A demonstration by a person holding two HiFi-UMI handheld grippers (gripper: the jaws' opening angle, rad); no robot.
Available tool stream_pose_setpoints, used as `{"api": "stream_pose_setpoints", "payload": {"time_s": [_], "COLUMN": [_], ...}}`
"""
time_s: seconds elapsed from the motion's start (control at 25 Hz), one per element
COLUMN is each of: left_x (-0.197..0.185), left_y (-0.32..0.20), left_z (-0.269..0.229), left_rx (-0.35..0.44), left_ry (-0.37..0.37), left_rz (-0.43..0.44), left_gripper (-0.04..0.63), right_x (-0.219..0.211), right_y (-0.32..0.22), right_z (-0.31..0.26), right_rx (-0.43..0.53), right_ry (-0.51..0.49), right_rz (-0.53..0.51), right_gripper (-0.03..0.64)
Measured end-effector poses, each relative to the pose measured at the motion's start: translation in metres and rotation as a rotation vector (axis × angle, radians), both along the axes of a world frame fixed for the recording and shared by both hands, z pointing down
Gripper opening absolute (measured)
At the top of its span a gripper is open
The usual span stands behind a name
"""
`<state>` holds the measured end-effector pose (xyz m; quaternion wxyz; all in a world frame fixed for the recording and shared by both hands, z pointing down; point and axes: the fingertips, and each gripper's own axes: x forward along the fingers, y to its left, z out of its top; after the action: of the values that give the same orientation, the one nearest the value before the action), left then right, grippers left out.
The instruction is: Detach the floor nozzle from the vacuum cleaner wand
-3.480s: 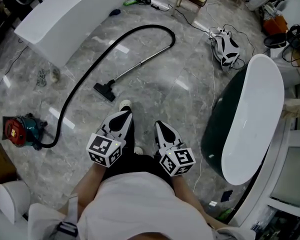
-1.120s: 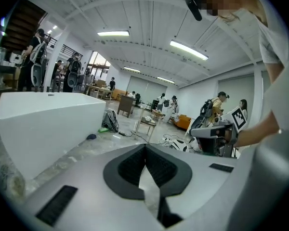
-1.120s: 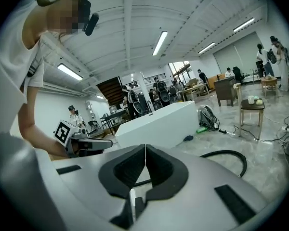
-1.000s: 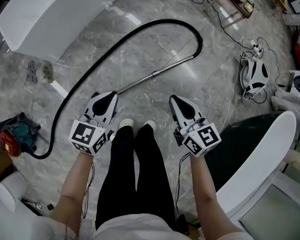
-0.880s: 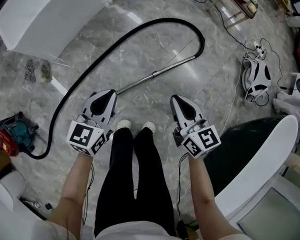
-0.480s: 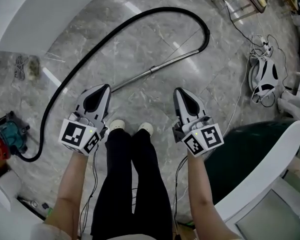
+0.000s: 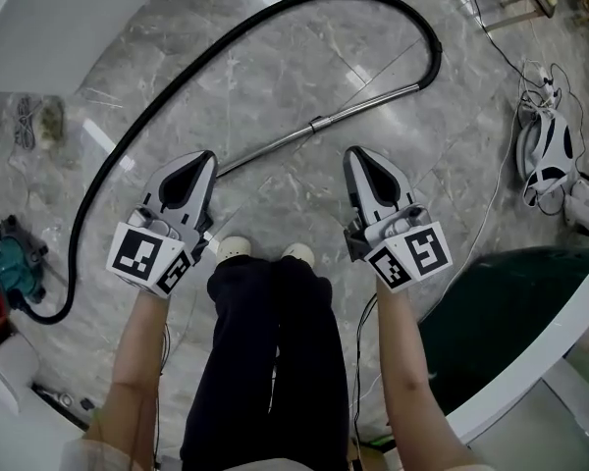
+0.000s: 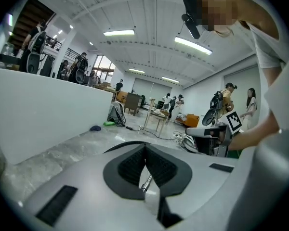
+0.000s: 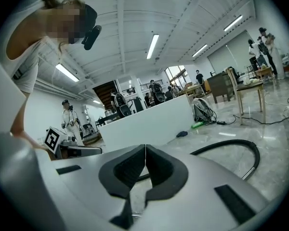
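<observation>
Left gripper (image 7: 204, 161) covers wand (image 7: 363, 107) end.

The head view is bright, evenly lit from above and sharp at its middle. The polished grey marble floor (image 7: 275, 77) carries pale streaks of glare, and shadows on it are faint and soft. Straight lines bow toward the edges. In both gripper views long white ceiling strip lights (image 8: 119, 32) glow, a dark round vignette cuts the corners, and the fisheye bending is strong. The pale grey plastic left gripper (image 8: 145, 148) and right gripper (image 9: 145, 150) look soft close to the lens. The hall behind is clearer.
</observation>
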<state>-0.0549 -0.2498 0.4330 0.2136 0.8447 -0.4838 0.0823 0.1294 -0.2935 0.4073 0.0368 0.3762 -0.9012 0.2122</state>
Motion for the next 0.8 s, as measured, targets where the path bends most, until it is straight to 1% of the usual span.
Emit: {"api": "stream_pose_setpoints", "payload": {"time_s": [0.24, 0.4, 0.68, 0.8], "left_x": [-0.011, -0.018, -0.031, -0.038], "left_y": [-0.004, -0.005, -0.009, -0.012], "left_z": [0.063, 0.104, 0.167, 0.191], "left_rx": [-0.004, -0.007, 0.009, 0.012], "left_ry": [0.014, 0.016, -0.004, 0.016], "left_rz": [-0.031, -0.045, -0.077, -0.104], "left_gripper": [0.011, 0.011, 0.011, 0.011], "right_x": [-0.005, -0.008, -0.007, -0.009], "right_y": [-0.005, -0.005, -0.011, -0.016], "right_z": [0.063, 0.104, 0.172, 0.199], "right_rx": [-0.012, -0.006, -0.001, 0.016], "right_ry": [-0.029, -0.017, -0.039, -0.045], "right_rz": [-0.002, -0.024, -0.037, -0.051], "right_gripper": [0.017, 0.017, 0.017, 0.017]}}
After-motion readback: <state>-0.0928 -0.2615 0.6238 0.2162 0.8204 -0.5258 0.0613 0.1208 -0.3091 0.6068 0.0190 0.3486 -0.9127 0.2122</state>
